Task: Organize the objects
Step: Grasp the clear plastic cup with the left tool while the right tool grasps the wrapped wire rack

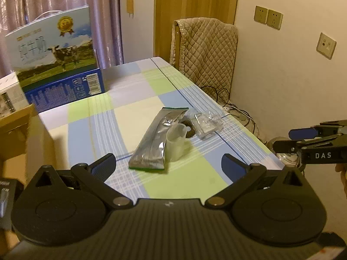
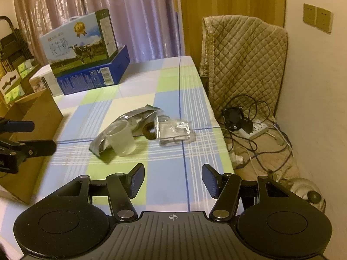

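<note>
A silver foil pouch (image 1: 155, 138) (image 2: 128, 121) lies on the checked tablecloth (image 1: 138, 106) (image 2: 169, 99). A clear plastic cup (image 1: 176, 142) (image 2: 121, 137) lies on its side against the pouch. Beside it are a dark ring-shaped object (image 1: 190, 127) (image 2: 150, 131) and a clear plastic case (image 1: 206, 123) (image 2: 173, 132). My left gripper (image 1: 169, 164) is open and empty, just short of the pouch. My right gripper (image 2: 173, 179) is open and empty, nearer the table's front edge; it also shows at the right in the left wrist view (image 1: 288, 139).
A milk carton box (image 1: 54, 45) (image 2: 80, 41) sits on a blue box (image 1: 67, 91) (image 2: 95, 73) at the table's far left. A cardboard box (image 2: 32, 130) stands left of the table. A quilt-covered chair (image 1: 206, 52) (image 2: 243, 65), cables and a power strip (image 2: 256, 130) lie to the right.
</note>
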Available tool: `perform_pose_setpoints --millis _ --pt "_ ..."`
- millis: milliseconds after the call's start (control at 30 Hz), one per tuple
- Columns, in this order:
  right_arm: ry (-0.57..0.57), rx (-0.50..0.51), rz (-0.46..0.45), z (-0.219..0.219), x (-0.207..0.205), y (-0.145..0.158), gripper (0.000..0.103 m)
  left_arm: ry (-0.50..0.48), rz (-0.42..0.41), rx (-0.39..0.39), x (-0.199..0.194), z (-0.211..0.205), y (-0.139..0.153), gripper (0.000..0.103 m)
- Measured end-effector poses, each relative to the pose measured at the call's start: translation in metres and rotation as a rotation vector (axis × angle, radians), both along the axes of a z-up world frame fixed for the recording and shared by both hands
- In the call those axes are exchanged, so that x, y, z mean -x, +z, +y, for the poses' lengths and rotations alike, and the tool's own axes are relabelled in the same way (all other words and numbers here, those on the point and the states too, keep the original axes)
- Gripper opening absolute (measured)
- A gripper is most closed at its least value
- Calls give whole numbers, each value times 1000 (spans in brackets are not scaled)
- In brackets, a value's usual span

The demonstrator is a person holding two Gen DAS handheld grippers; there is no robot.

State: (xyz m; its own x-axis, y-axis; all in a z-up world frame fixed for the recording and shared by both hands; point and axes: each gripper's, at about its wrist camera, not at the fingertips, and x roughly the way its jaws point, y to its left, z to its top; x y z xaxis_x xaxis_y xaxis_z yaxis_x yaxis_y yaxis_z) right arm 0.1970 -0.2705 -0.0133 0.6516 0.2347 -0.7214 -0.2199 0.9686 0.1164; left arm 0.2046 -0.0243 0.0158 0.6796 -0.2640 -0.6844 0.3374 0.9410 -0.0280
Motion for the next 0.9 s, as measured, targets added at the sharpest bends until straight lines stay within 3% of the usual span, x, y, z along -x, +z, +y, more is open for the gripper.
perform_pose_setpoints --millis 400,500,600,800,900 --pt "56 -8 30 2 -72 -49 56 -65 10 0 -63 -23 -51 90" --pt "60 -9 39 3 -88 -59 56 -88 15 -31 -74 -31 -59 79" --pt "68 -28 39 4 -103 -67 56 -110 17 -43 -82 -36 -66 76" --pt "89 -39 28 11 -123 -77 77 -139 37 -42 -101 -41 -77 64" --pt "82 -33 17 14 -131 -81 79 -150 42 -46 -107 -43 -81 57"
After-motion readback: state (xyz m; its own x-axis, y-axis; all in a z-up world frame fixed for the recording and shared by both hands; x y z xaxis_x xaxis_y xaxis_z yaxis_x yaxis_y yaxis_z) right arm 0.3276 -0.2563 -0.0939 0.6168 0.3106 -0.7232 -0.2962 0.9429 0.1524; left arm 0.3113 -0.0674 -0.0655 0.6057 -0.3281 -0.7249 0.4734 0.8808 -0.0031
